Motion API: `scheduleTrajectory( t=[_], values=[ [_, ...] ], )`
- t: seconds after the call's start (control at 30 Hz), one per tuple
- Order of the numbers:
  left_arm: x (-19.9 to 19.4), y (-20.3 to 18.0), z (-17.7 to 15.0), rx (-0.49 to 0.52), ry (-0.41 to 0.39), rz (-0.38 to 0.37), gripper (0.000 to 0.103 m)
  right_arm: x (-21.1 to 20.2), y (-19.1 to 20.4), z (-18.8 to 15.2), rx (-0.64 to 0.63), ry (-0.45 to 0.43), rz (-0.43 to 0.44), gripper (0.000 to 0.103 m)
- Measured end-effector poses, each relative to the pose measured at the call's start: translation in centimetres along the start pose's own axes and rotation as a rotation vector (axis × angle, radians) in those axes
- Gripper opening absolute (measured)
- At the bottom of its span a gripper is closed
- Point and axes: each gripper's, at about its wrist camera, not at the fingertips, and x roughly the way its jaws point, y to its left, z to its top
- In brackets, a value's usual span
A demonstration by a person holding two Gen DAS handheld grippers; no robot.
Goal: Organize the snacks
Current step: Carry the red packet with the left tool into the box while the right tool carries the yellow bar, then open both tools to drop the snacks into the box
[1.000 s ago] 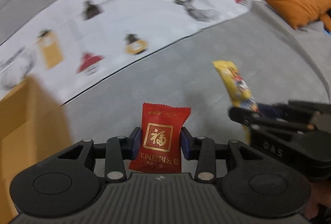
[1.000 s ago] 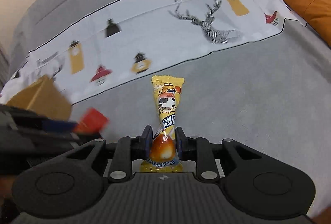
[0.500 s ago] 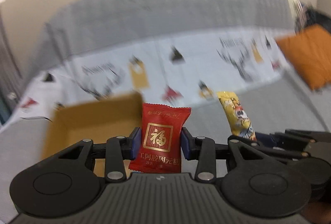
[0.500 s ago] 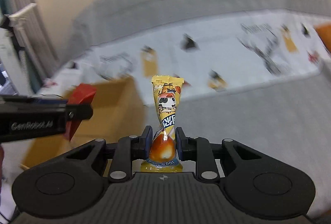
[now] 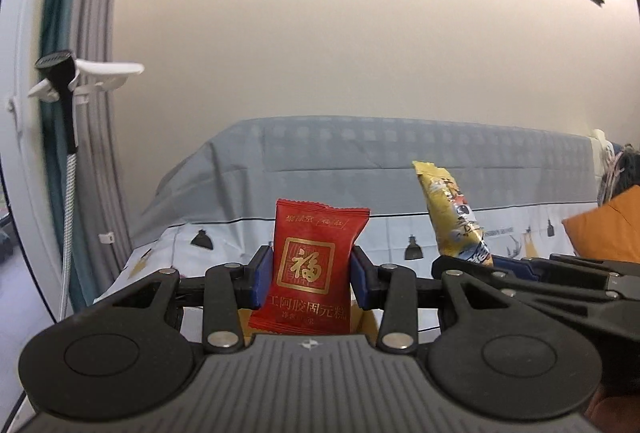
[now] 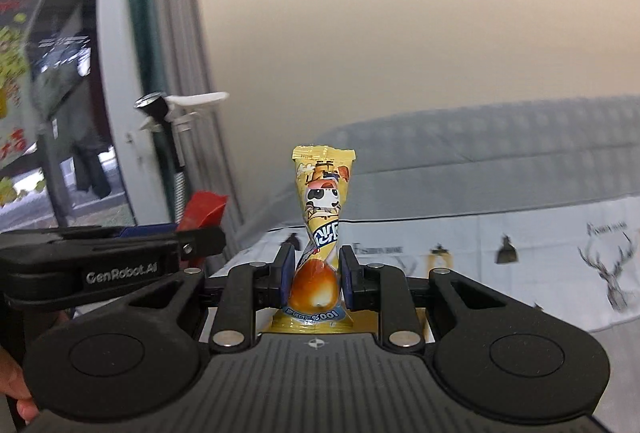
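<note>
My left gripper (image 5: pixel 311 275) is shut on a red snack packet (image 5: pixel 314 269) with gold characters, which stands upright between the blue pads. My right gripper (image 6: pixel 314 273) is shut on a yellow cartoon-print snack packet (image 6: pixel 322 217), pinched at its narrow waist. Both are raised and point almost level at the sofa back. In the left wrist view the right gripper (image 5: pixel 520 269) and its yellow packet (image 5: pixel 452 217) show at the right. In the right wrist view the left gripper (image 6: pixel 120 253) and a corner of the red packet (image 6: pixel 204 211) show at the left. A sliver of tan cardboard (image 5: pixel 370 325) shows under the fingers.
A grey sofa (image 5: pixel 400 169) with a white printed cloth (image 6: pixel 520 253) fills the lower background. An orange cushion (image 5: pixel 608 229) lies at the right. A beige wall rises above. At the left hang grey curtains (image 5: pixel 96 113) and a white hook with a black handheld device (image 5: pixel 60 73).
Both grippers rose and tilted upward with their packets still held. The view swung from the sofa seat and the cardboard box up to the sofa back and the wall.
</note>
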Motion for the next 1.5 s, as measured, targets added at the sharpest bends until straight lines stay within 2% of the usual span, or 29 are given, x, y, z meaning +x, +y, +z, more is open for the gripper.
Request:
scheduleTrajectory(
  t=[0.1,0.23,0.47,0.6,0.8,0.9,1.07,1.13,1.17,1.2,1.27,1.37,1.47,1.5],
  values=[
    [1.4,1.5,-1.6,-0.046,0.037,0.013,0.045,2.2,1.0,-1.0,-0.033,0.055,0.008,0.025],
    [4.7,3.4,-4.7,-0.104,0.132,0.004,0.045,5.1,1.4,-3.3,-0.047,0.137,0.003,0.025],
    [9.8,5.6,-11.1,-0.135,0.298,0.005,0.045,10.7,1.2,-8.3,-0.026,0.289,-0.013,0.025],
    [12.4,7.0,-14.2,-0.154,0.372,0.035,0.045,14.1,1.2,-11.4,-0.014,0.377,-0.019,0.025],
    [15.5,8.5,-18.1,-0.176,0.512,0.054,0.045,17.2,0.8,-15.2,-0.021,0.495,-0.045,0.025],
    [15.6,9.2,-18.9,-0.209,0.543,0.043,0.045,17.8,0.6,-16.2,-0.006,0.525,-0.048,0.025],
    [14.7,9.3,-18.3,-0.203,0.529,0.045,0.047,17.8,1.4,-16.5,-0.035,0.541,-0.039,0.025],
    [13.7,9.4,-17.5,-0.237,0.501,0.033,0.071,17.6,1.8,-16.3,-0.058,0.531,-0.083,0.033],
    [13.1,9.5,-16.9,-0.258,0.481,0.041,0.094,17.3,1.8,-16.0,-0.060,0.520,-0.098,0.056],
    [12.3,9.3,-16.2,-0.262,0.459,0.048,0.100,16.8,2.0,-15.7,-0.056,0.506,-0.095,0.074],
    [10.1,8.8,-14.6,-0.228,0.411,0.044,0.101,15.2,2.5,-14.7,-0.053,0.489,-0.092,0.075],
    [6.6,7.7,-12.3,-0.195,0.393,0.030,0.103,12.2,3.6,-12.4,-0.042,0.458,-0.109,0.079],
    [3.2,6.6,-9.9,-0.231,0.415,0.067,0.103,8.5,4.2,-9.7,0.009,0.416,-0.108,0.097],
    [1.8,6.2,-9.1,-0.236,0.408,0.079,0.103,7.3,4.4,-9.0,0.010,0.407,-0.106,0.099]
  ],
)
